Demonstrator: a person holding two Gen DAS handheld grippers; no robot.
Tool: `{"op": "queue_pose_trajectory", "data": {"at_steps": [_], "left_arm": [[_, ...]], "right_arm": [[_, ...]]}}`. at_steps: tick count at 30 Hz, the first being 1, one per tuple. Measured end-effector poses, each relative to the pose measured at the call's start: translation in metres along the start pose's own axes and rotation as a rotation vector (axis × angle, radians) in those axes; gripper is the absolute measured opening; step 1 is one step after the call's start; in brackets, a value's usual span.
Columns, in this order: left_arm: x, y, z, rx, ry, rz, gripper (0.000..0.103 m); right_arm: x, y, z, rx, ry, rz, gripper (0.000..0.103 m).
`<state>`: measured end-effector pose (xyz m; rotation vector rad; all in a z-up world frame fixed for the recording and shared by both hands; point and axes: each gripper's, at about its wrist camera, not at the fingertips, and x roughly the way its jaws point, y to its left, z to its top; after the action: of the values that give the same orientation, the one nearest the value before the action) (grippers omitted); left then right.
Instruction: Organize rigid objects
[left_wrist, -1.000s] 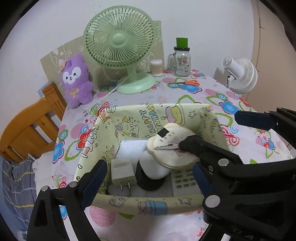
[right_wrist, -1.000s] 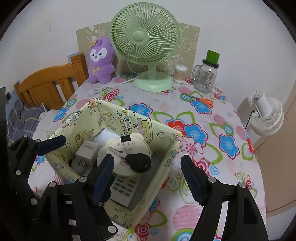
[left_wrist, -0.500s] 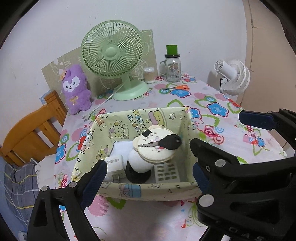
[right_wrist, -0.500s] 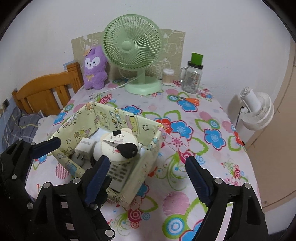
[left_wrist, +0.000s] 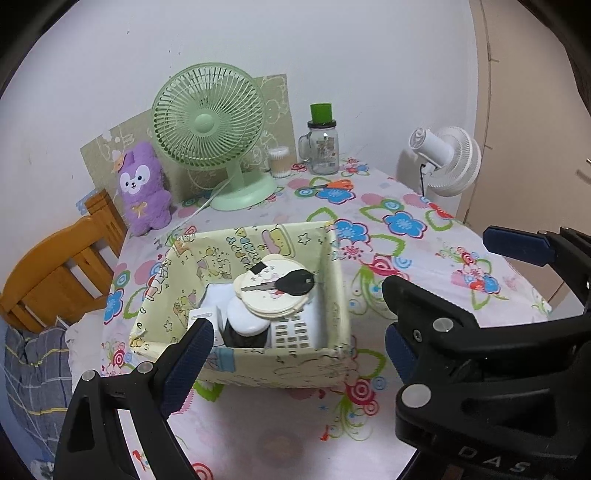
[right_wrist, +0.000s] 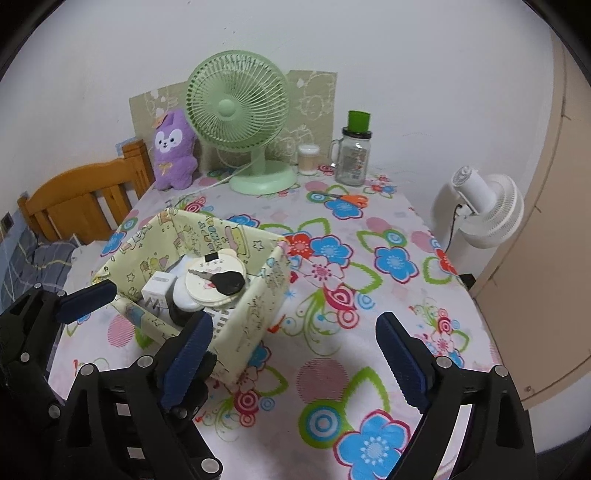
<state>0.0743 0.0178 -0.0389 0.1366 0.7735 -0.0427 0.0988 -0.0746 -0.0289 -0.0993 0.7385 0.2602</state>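
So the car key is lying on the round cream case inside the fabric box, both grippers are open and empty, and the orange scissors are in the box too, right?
Not quite: the orange scissors lie out on the tablecloth near the glass jar, as the right wrist view shows. The car key does lie on the round cream case inside the fabric box, and the left gripper and right gripper are open and empty.

Black tool (right_wrist: 291, 354), blue pads (right_wrist: 400, 360), silver screws
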Motion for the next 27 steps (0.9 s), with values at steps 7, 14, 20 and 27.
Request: {"op": "queue_pose_trajectory", "data": {"at_steps": [7, 14, 20, 27], "left_arm": [[-0.015, -0.011, -0.003, -0.008, -0.04, -0.009, 0.099], [-0.029, -0.019, -0.006, -0.005, -0.077, -0.008, 0.103], [-0.041, -0.025, -0.011, -0.007, -0.11, -0.016, 0.103], [-0.053, -0.024, -0.015, -0.028, -0.141, -0.009, 0.103]], "right_arm": [[-0.018, -0.014, -0.008, 0.022, -0.027, -0.034, 0.096], [-0.032, -0.023, -0.015, 0.053, -0.046, -0.048, 0.096], [-0.045, -0.031, -0.023, 0.068, -0.064, -0.08, 0.096], [-0.064, -0.039, -0.031, 0.083, -0.092, -0.111, 0.097]]}}
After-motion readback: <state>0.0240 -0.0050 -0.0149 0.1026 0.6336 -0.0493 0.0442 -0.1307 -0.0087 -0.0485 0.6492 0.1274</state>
